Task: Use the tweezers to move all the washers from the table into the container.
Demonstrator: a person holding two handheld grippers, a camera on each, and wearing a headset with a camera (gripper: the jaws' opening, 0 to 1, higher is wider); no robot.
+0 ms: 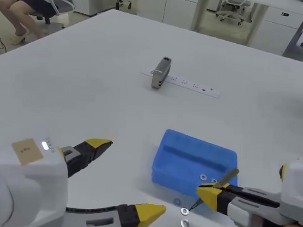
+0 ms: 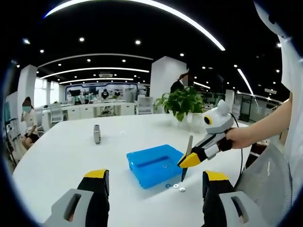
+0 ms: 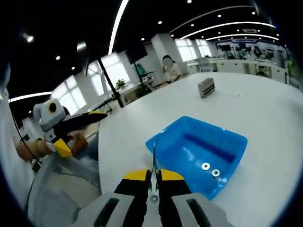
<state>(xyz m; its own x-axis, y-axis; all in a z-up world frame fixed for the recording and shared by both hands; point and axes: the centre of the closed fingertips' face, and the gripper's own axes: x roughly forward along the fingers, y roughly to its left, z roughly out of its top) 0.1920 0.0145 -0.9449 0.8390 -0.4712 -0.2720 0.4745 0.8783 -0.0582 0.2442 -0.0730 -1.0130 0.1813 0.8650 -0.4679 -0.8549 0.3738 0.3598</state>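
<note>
A blue container point(image 1: 176, 154) sits on the white table point(image 1: 92, 80) with two washers point(image 1: 203, 177) inside. My right gripper point(image 1: 207, 193) is shut on the tweezers point(image 1: 227, 177), whose tips point down at a washer point(image 1: 184, 211) on the table just in front of the container; a second washer point(image 1: 185, 223) lies beside it. In the right gripper view the tweezers point(image 3: 154, 158) stick out over the container's point(image 3: 189, 135) near rim. My left gripper point(image 1: 128, 177) is open and holds nothing, to the left of the container point(image 2: 147, 169).
A white power strip point(image 1: 193, 86) with a grey adapter point(image 1: 161, 72) lies farther back on the table. A person sits on a chair point(image 1: 58, 2) beyond the far left corner. A potted plant point(image 2: 182, 101) stands at the table's far side.
</note>
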